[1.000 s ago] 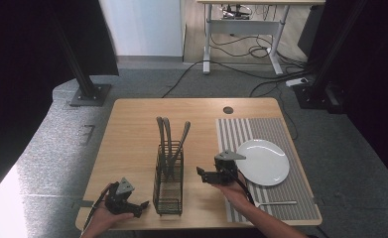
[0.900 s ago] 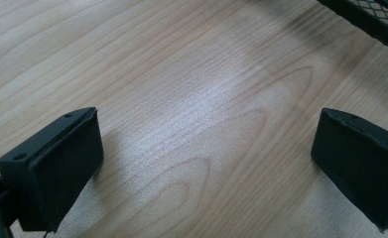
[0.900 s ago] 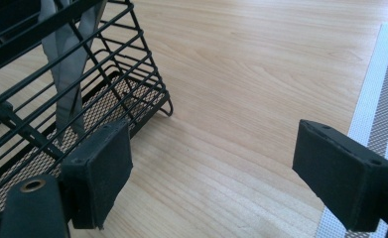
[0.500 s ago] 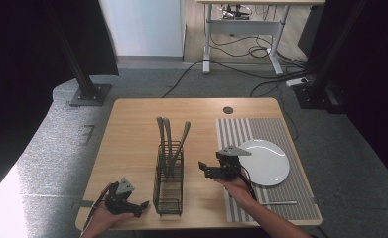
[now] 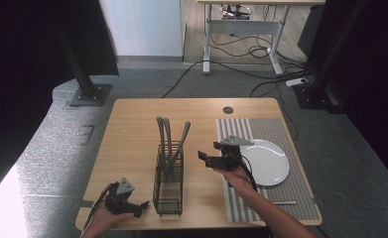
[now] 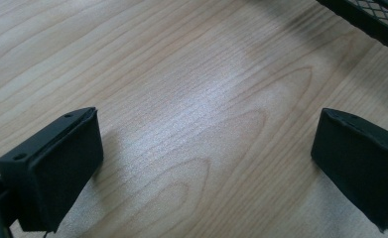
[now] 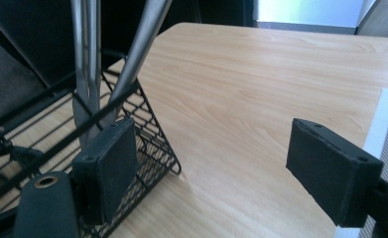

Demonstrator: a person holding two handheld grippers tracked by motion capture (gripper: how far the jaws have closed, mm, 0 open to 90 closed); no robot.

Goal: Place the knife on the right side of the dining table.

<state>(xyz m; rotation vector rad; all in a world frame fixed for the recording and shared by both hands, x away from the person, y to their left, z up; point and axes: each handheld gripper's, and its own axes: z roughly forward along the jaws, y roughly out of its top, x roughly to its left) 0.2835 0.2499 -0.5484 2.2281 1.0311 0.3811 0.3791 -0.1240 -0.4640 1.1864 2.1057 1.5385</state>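
At the middle of the wooden table (image 5: 132, 129) stands a black wire caddy (image 5: 168, 181), and three metal utensils (image 5: 170, 139) rise from its far compartment. Their working ends sit down inside the mesh; their handles point up and away from the person, two leaning slightly left and the third leaning right, so the long axis of each runs close to vertical.

The right gripper (image 5: 207, 159) hovers just right of the caddy, at about handle height, with its jaws pointing left toward the utensils. In the right gripper view the jaws stand wide apart with nothing between them; the handles (image 7: 107, 54) rise to the upper left, just beyond the left jaw, and bare table lies in the gap. The right gripper is plainly the nearer of the two.

The left gripper (image 5: 132, 208) rests low at the near left edge of the table, near the caddy's near end, jaws likewise wide and empty over bare wood.

Judgement: a grasp on a handle calls for the right gripper to shift further left, until one upright handle stands between the jaws, closing across the shaft.

Behind the right hand a white plate (image 5: 268, 161) lies on a striped mat (image 5: 300, 134), with one more utensil (image 5: 273, 202) lying flat at the mat's near edge.
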